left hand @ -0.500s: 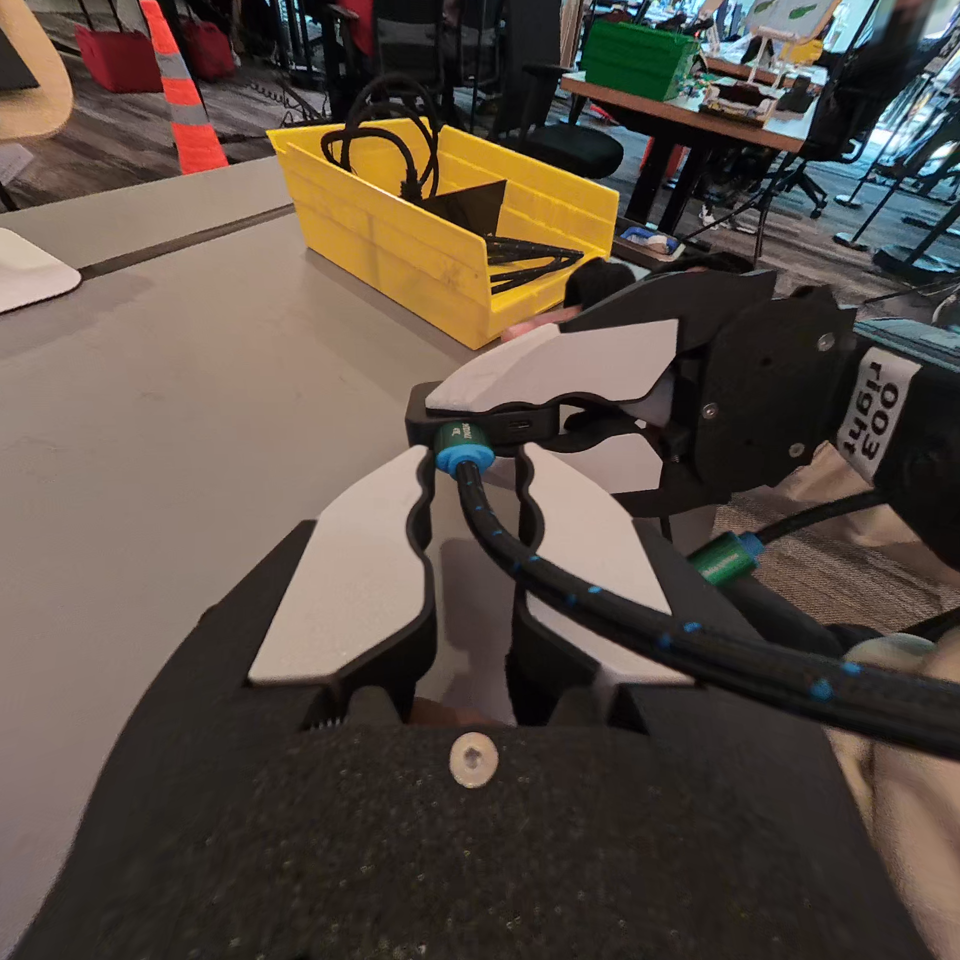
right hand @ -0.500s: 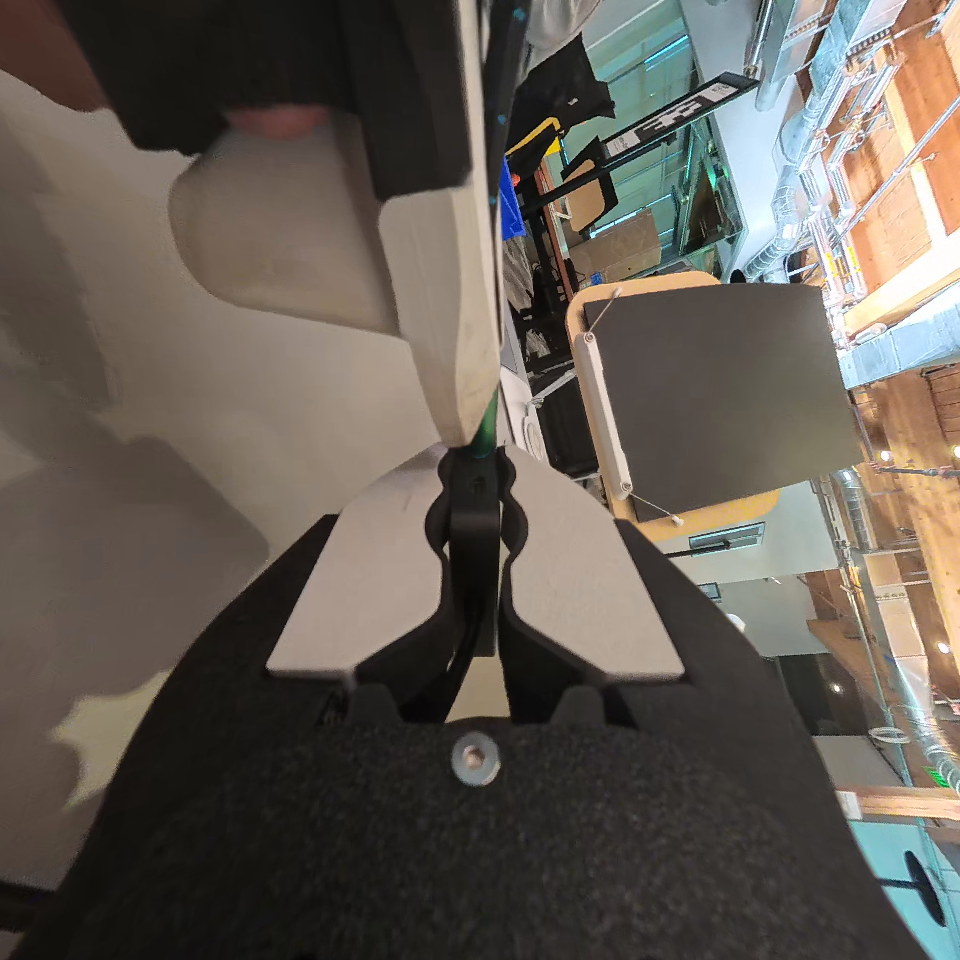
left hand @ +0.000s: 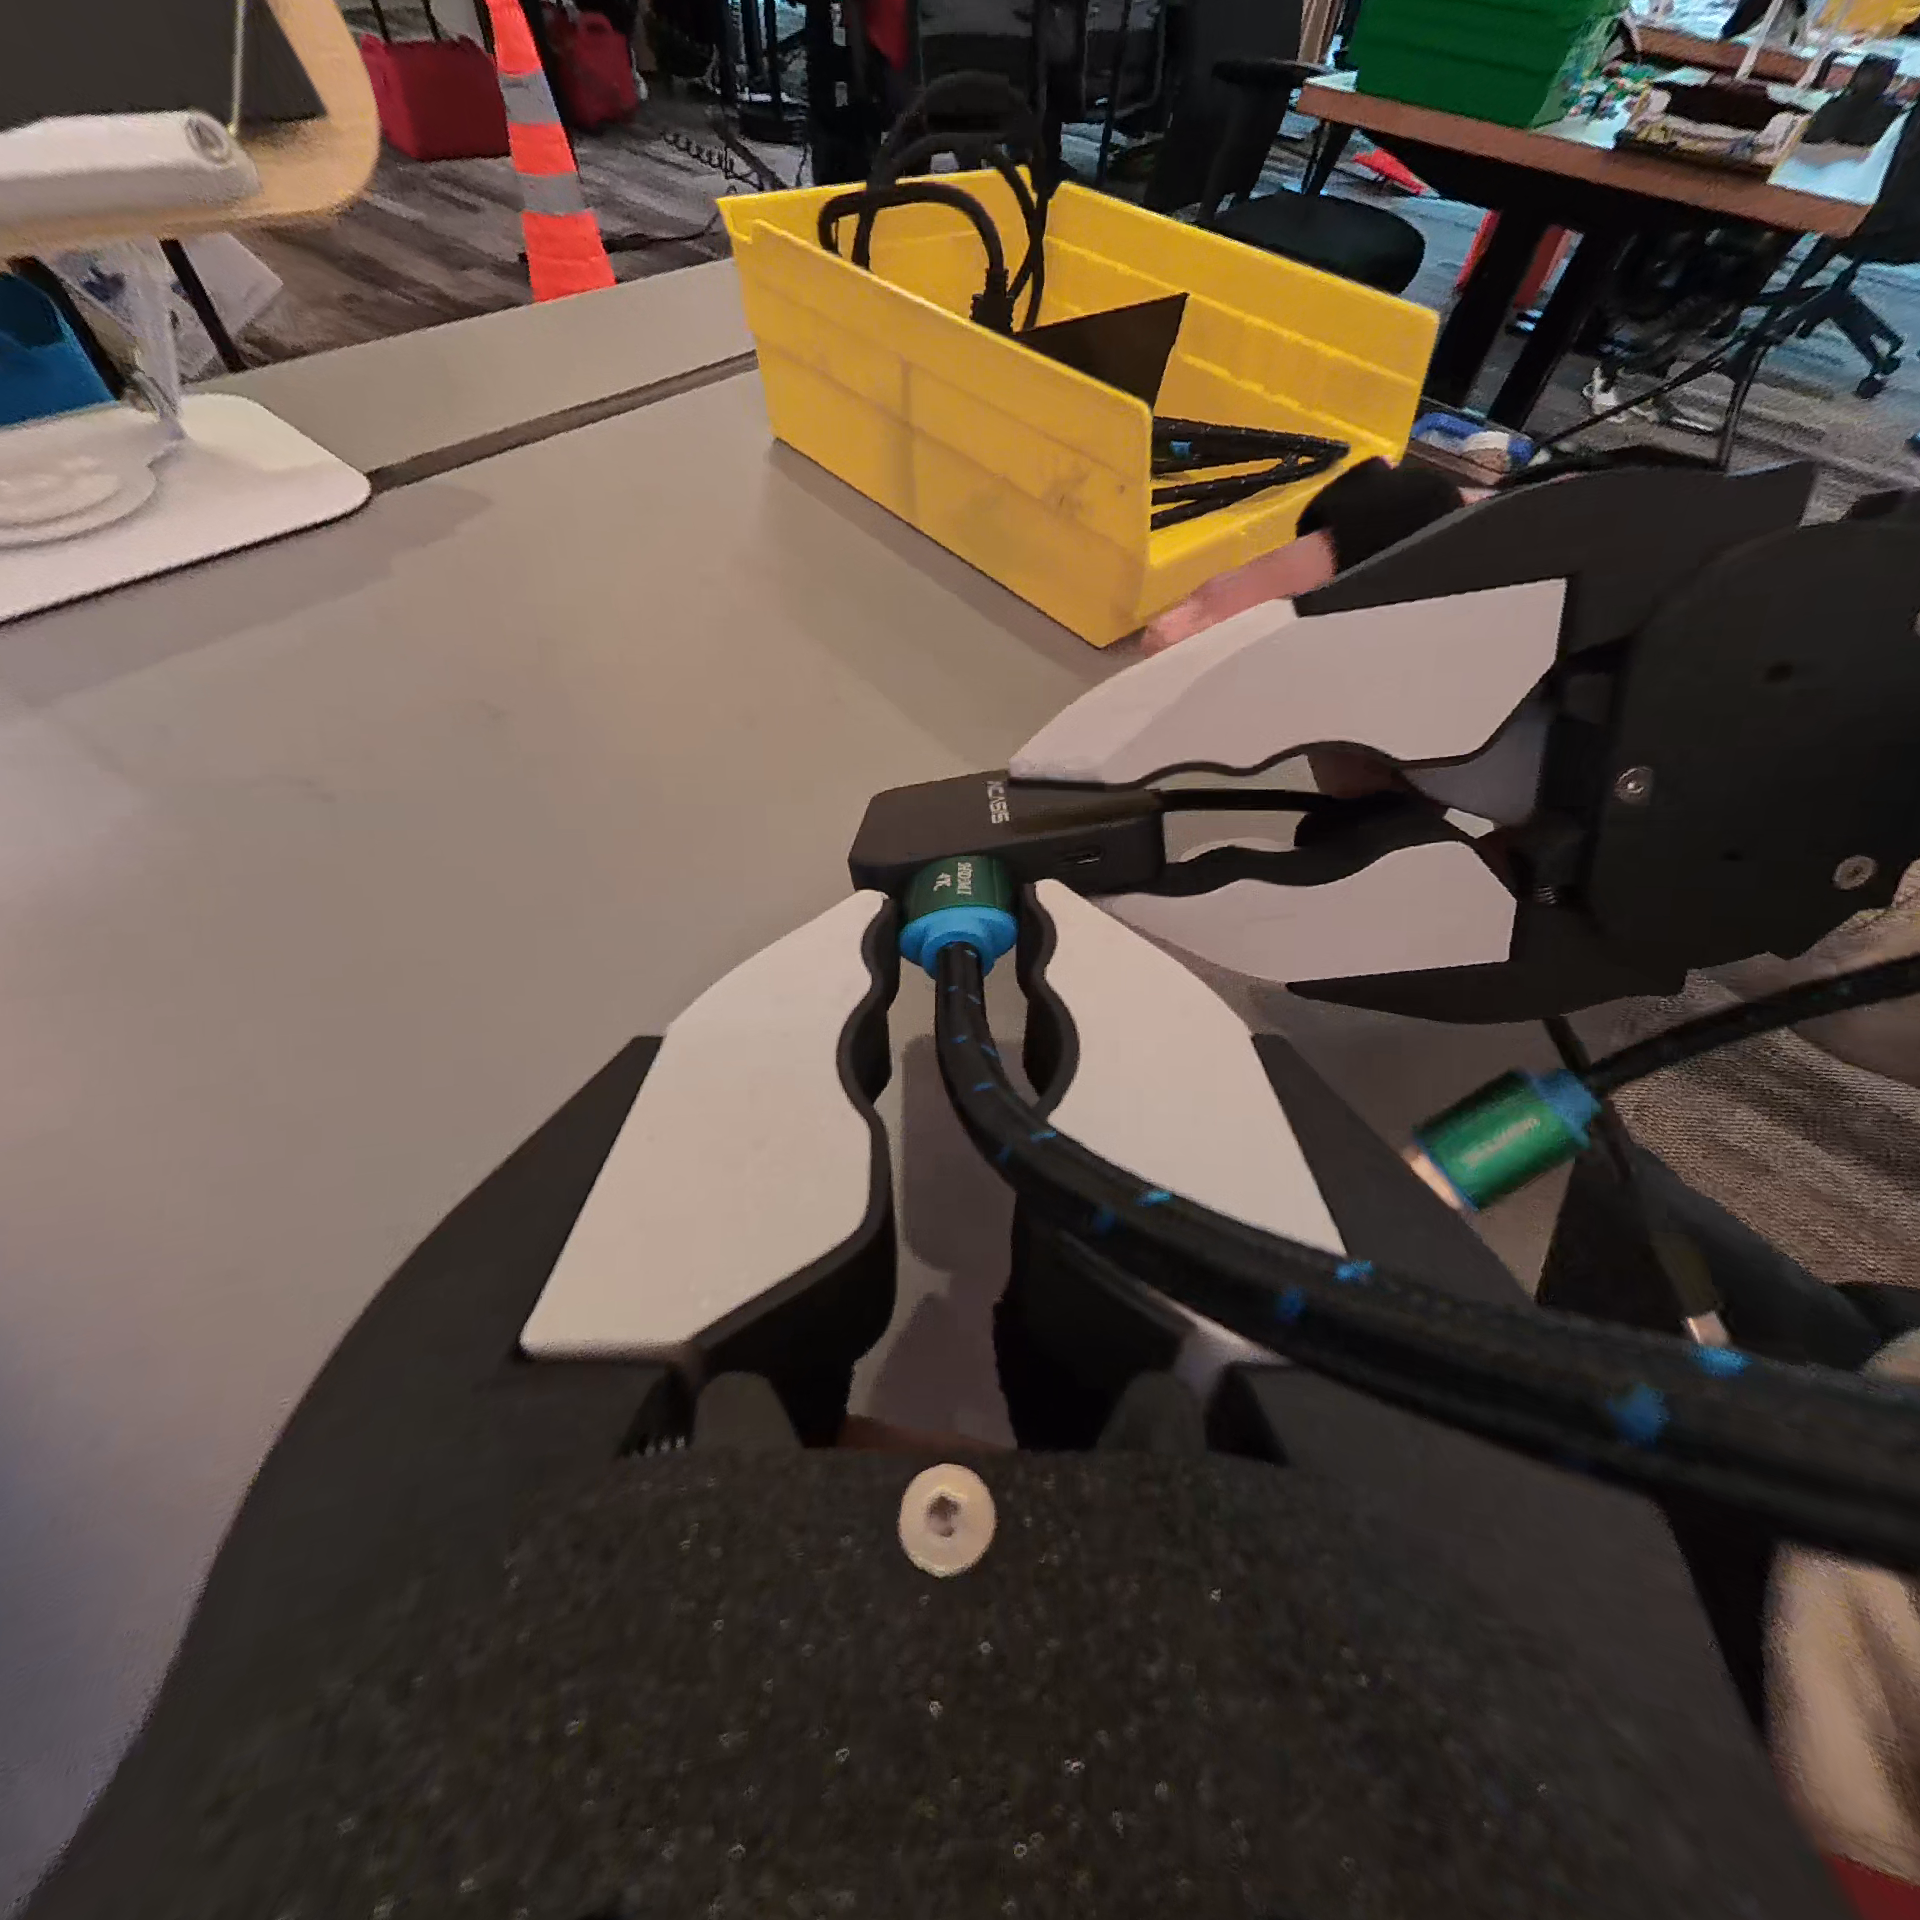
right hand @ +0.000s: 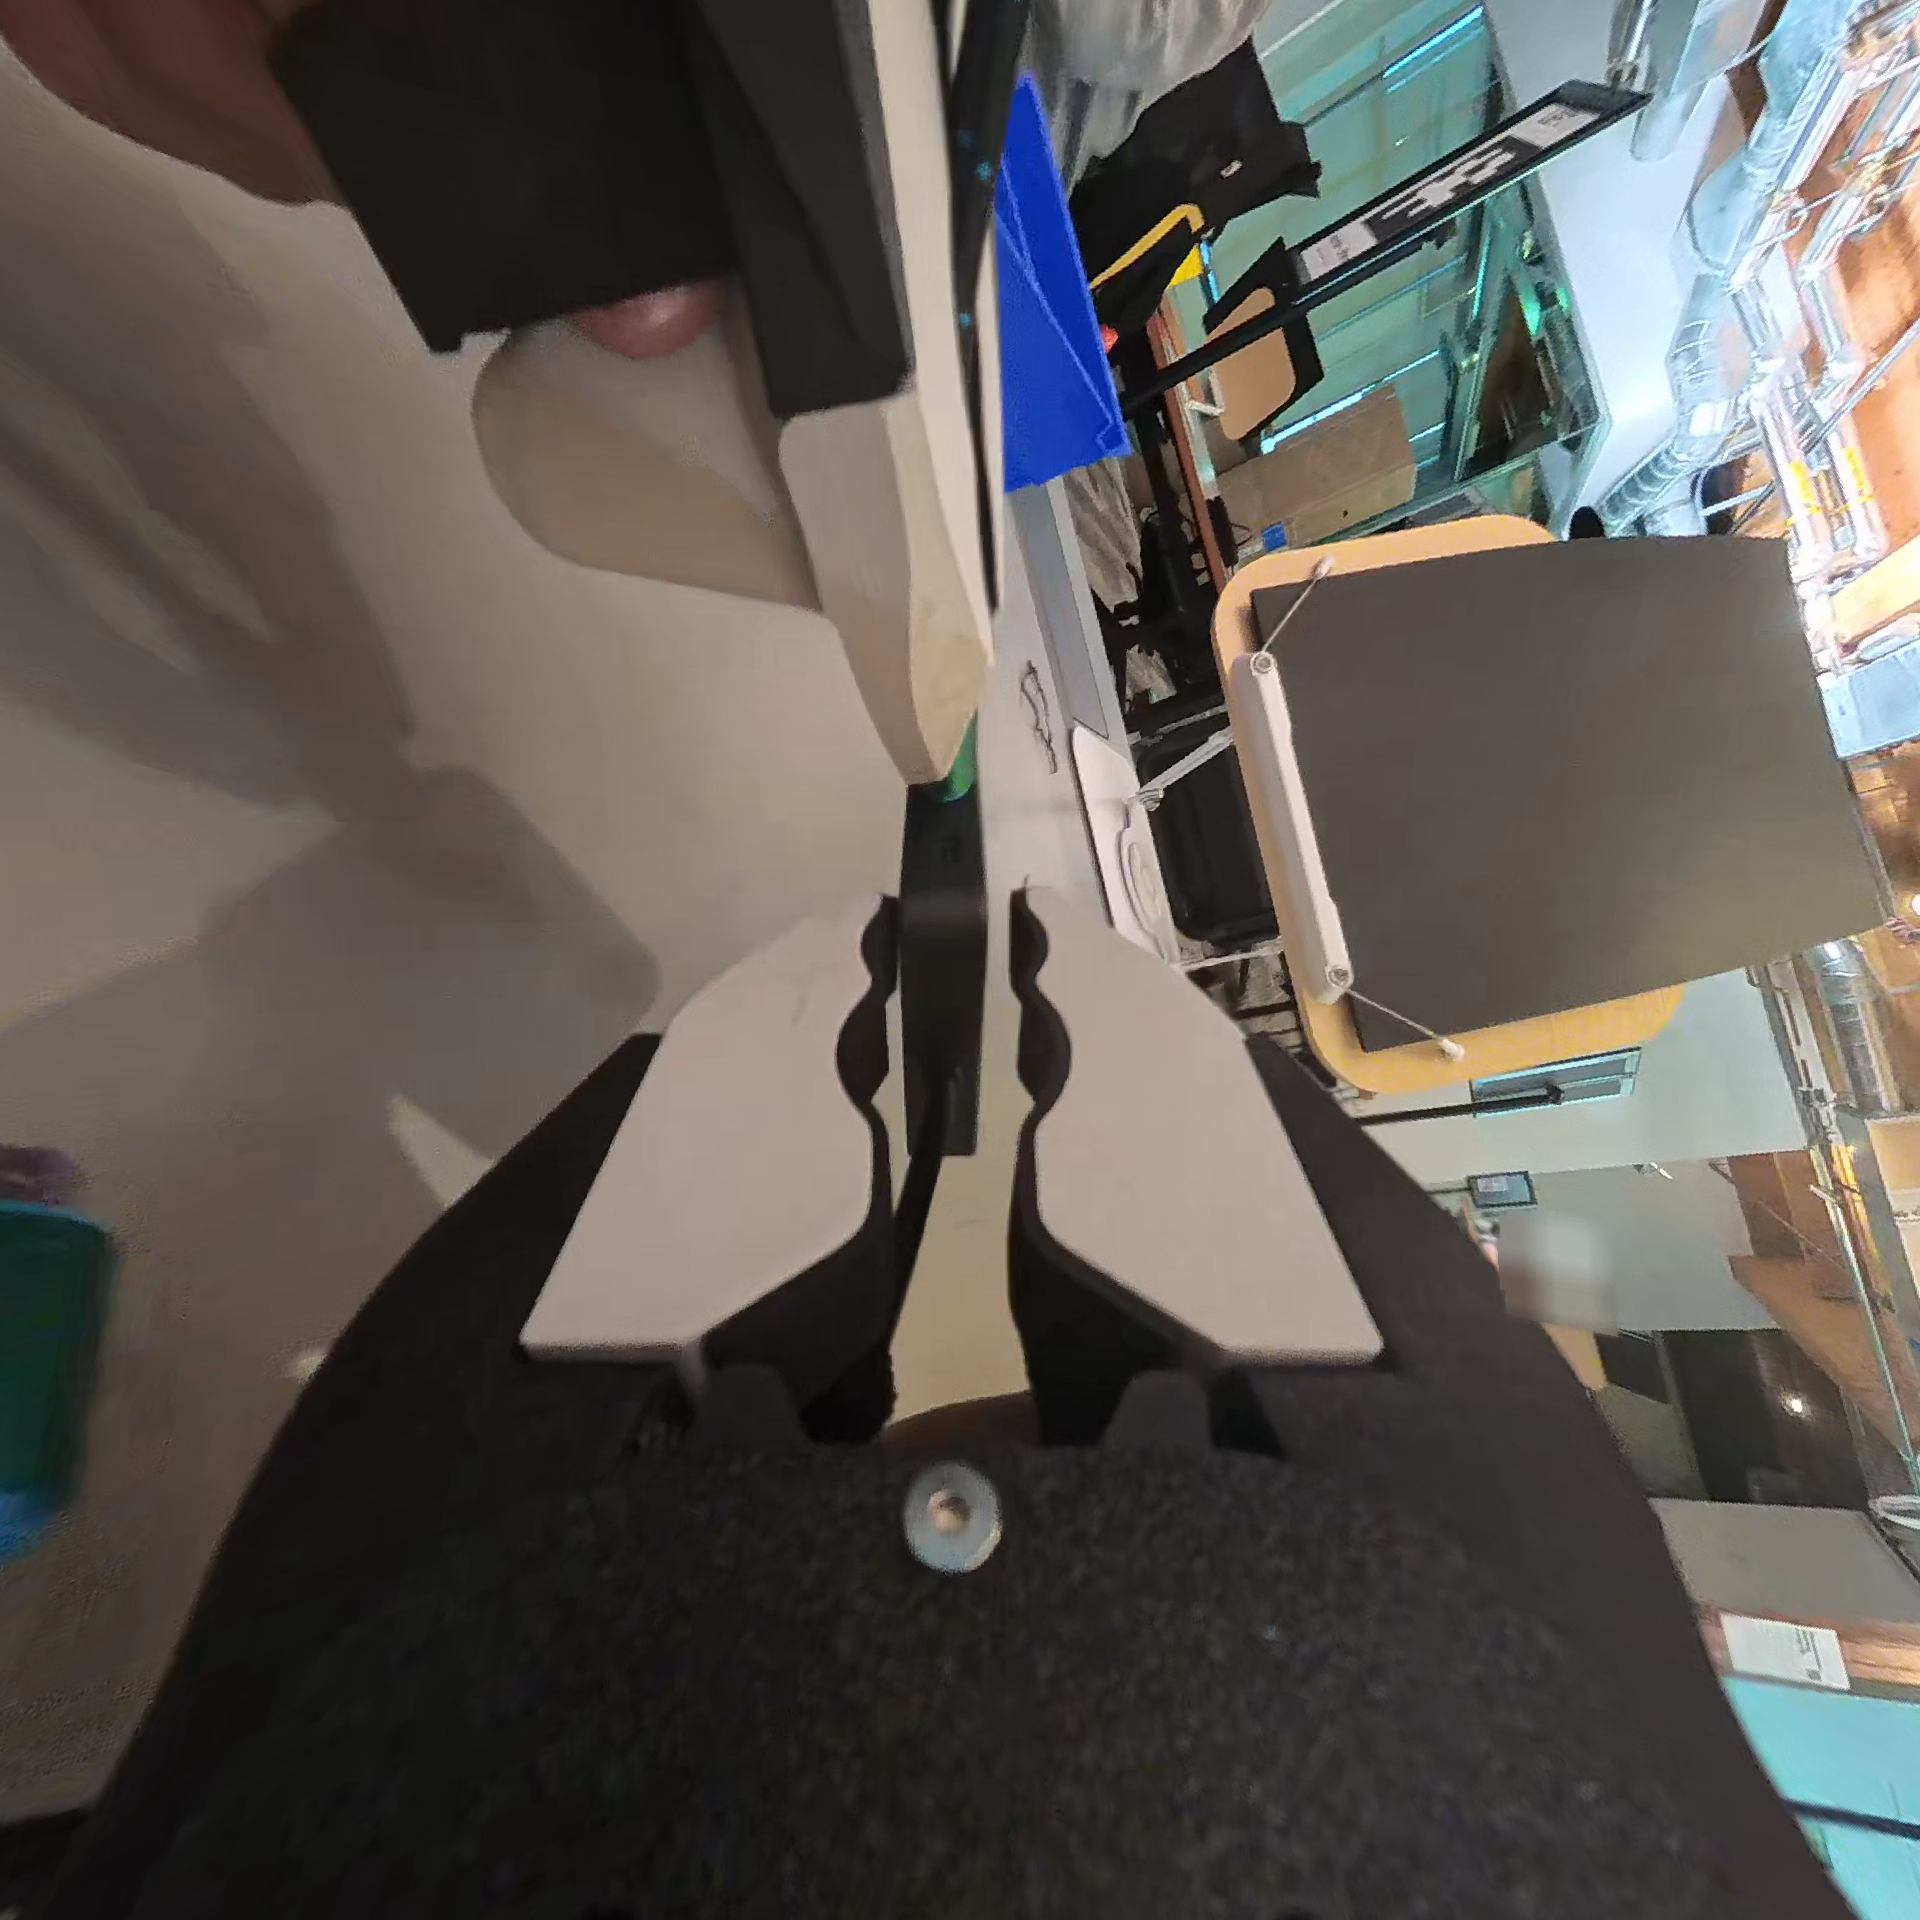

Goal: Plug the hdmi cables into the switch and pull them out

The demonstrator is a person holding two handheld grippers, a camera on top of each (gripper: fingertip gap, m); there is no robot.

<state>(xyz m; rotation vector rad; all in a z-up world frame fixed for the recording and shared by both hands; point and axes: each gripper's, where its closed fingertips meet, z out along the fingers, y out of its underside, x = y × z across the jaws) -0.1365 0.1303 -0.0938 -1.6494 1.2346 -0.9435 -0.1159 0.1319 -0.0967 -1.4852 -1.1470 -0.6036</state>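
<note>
just two plugs [left hand: 954, 891], one switch [left hand: 1013, 831]

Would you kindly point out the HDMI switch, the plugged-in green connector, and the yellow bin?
HDMI switch [left hand: 997, 831], left wrist view, on its black top face.
Green connector [left hand: 956, 883], left wrist view, on its green metal shell.
Yellow bin [left hand: 935, 436], left wrist view, on its near side wall.

Yellow bin [left hand: 966, 436] beyond bare table [left hand: 468, 790]
</note>
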